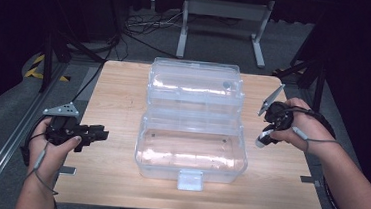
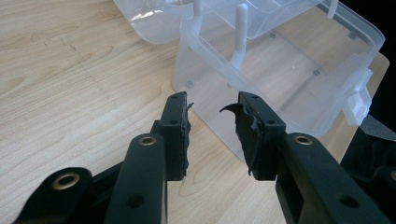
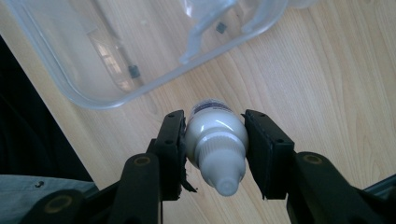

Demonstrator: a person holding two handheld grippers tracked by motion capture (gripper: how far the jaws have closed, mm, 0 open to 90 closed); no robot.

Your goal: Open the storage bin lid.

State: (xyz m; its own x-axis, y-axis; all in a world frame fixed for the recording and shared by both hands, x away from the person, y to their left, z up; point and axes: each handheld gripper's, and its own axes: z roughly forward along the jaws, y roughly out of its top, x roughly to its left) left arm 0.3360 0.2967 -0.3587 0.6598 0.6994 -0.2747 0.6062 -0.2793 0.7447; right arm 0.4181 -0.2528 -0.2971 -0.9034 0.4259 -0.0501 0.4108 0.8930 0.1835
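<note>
The right gripper (image 3: 215,140) clamps a small white bottle (image 3: 216,144) right of the open clear plastic box (image 1: 191,157), while the left gripper (image 2: 212,128), jaws apart, holds nothing.

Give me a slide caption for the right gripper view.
Right tongs clamp a small white bottle above the wooden table, beside the open clear plastic box.

A small white plastic bottle (image 3: 215,140) with a ribbed cap and pointed nozzle is gripped at its shoulders, raised above the bench (image 3: 303,74), just beside an open clear plastic box (image 1: 190,145).
</note>
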